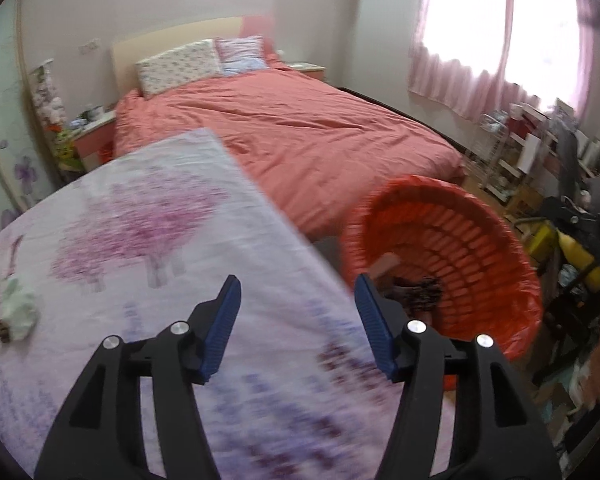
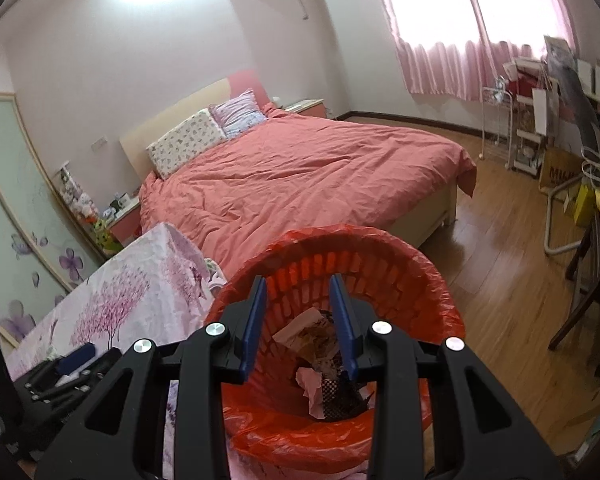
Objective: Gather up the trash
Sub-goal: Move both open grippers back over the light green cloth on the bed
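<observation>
Now right claw [image 2: 298,312] parted, empty over bin [image 2: 380,256]; left claw [image 1: 298,312] open, empty

The left hand-held gripper [image 1: 296,320] hangs empty, jaws apart, over the floral worktop [image 1: 160,220]. A crumpled pale tissue [image 1: 18,312] lies at nine o'clock; the red-lined bin [image 1: 480,240] stands at three o'clock.

Coral-covered bed [image 2: 300,176] on wood floor [image 2: 500,248], pink-curtained window [image 2: 460,20].
</observation>
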Demonstrator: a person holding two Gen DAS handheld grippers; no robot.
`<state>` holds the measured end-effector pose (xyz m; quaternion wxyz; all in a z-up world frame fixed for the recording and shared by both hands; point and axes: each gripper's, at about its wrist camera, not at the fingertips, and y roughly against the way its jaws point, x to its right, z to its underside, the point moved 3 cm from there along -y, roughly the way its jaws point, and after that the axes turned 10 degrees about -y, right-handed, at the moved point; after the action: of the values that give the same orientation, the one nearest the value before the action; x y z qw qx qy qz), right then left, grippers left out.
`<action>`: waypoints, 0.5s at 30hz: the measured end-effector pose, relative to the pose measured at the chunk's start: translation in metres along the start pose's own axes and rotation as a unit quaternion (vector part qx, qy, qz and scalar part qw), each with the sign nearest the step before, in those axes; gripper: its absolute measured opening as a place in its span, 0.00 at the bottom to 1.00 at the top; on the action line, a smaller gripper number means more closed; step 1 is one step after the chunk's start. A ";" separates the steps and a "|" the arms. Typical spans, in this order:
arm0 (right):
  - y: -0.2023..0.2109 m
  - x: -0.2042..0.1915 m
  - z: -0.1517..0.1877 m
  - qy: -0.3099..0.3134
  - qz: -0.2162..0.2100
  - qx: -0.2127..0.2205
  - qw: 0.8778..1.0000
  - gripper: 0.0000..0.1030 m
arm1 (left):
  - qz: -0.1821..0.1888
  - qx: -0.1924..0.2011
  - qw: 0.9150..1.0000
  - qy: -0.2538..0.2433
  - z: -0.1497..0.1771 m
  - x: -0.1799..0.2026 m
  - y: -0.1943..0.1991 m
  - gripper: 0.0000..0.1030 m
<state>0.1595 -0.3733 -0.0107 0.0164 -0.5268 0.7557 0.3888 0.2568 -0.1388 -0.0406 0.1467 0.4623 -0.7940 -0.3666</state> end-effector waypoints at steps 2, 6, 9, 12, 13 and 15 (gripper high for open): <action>-0.001 -0.009 0.004 0.009 -0.004 -0.005 1.000 0.33 | -0.014 -0.002 1.000 0.009 0.007 -0.018 0.006 0.58; -0.004 -0.036 0.017 0.035 -0.016 -0.021 0.999 0.33 | -0.050 -0.010 0.998 0.038 0.028 -0.069 0.019 0.58; -0.007 -0.061 0.030 0.058 -0.028 -0.033 0.997 0.33 | -0.073 -0.016 0.995 0.062 0.044 -0.102 0.027 0.59; -0.008 -0.084 0.043 0.078 -0.042 -0.046 0.995 0.39 | -0.101 -0.024 0.990 0.092 0.061 -0.142 0.035 0.60; -0.008 -0.092 0.049 0.086 -0.048 -0.049 0.994 0.39 | -0.107 -0.026 0.989 0.099 0.066 -0.152 0.038 0.60; -0.009 -0.106 0.058 0.098 -0.056 -0.058 0.992 0.39 | -0.124 -0.030 0.985 0.114 0.077 -0.173 0.044 0.60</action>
<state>0.1918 -0.2560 -0.0100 -0.0666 -0.6044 0.6990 0.3765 0.2769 0.0546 -0.0441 0.2033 0.5911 -0.6976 -0.3502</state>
